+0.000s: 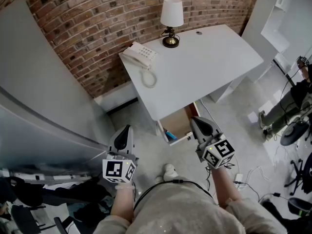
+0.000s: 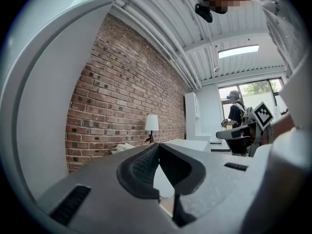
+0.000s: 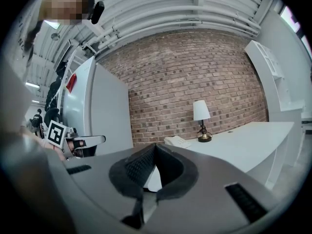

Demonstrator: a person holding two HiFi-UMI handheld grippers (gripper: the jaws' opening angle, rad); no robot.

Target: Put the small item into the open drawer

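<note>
Left claw (image 1: pixel 127 129): jaws together, nothing held; over the floor, apart from the table (image 1: pixel 209 67).
Phone (image 1: pixel 139 55): on the table's left corner, cord coiled beside it.
Drawer (image 1: pixel 179 122): open under the table's near edge; small blue item (image 1: pixel 169 135) lies inside, at its front left.
Lamp (image 1: pixel 171 21): at the table's back, by the brick wall (image 1: pixel 87 28).
Right claw (image 1: pixel 197 122): jaws together, empty; overlaps the drawer's right side in the head view.

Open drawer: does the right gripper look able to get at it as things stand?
Probably yes. The right gripper hangs close by the open drawer under the desk, with nothing between them.
</note>
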